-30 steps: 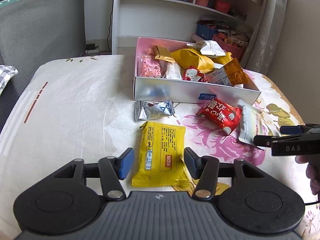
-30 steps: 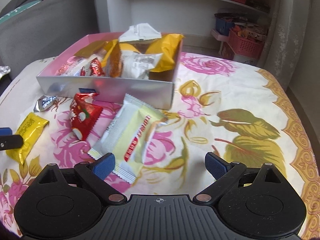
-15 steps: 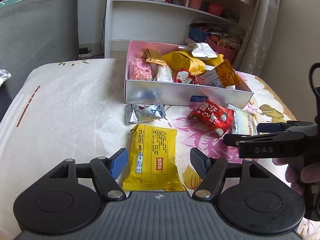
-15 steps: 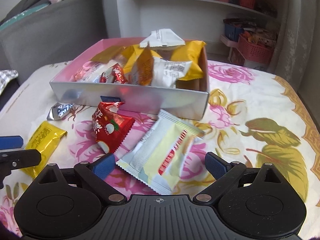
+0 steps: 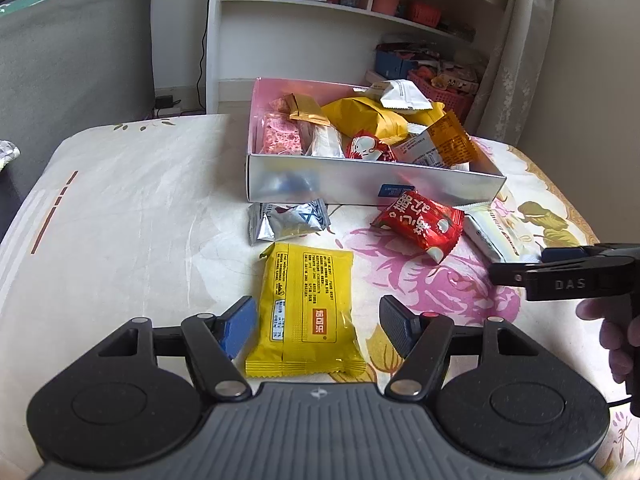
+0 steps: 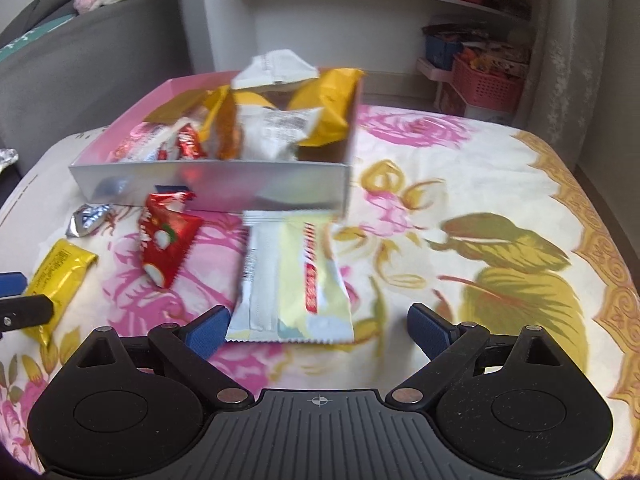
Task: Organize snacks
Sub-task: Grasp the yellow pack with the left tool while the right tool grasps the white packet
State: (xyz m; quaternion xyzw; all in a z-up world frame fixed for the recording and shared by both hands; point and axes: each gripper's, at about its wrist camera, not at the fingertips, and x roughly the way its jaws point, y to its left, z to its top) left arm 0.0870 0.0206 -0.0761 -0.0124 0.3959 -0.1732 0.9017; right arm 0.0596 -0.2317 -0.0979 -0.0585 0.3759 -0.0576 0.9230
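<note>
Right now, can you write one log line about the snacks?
left gripper: open around yellow packet | right gripper: open over white packet | box: partly filled

"DAS" in pale letters on the right gripper (image 5: 560,270)'s black side, off to the left gripper (image 5: 316,322)'s right; print on the yellow packet (image 5: 306,308) between its fingers too small to read.

Daylight is soft and even, entering from the curtained side on the right. Shadows are faint. The silver box front (image 5: 360,184) shows mild glare. The left wrist view is sharp. The right wrist view is motion-blurred throughout, worst on the snacks. Both views show strong fisheye bending and dark corners.
</note>
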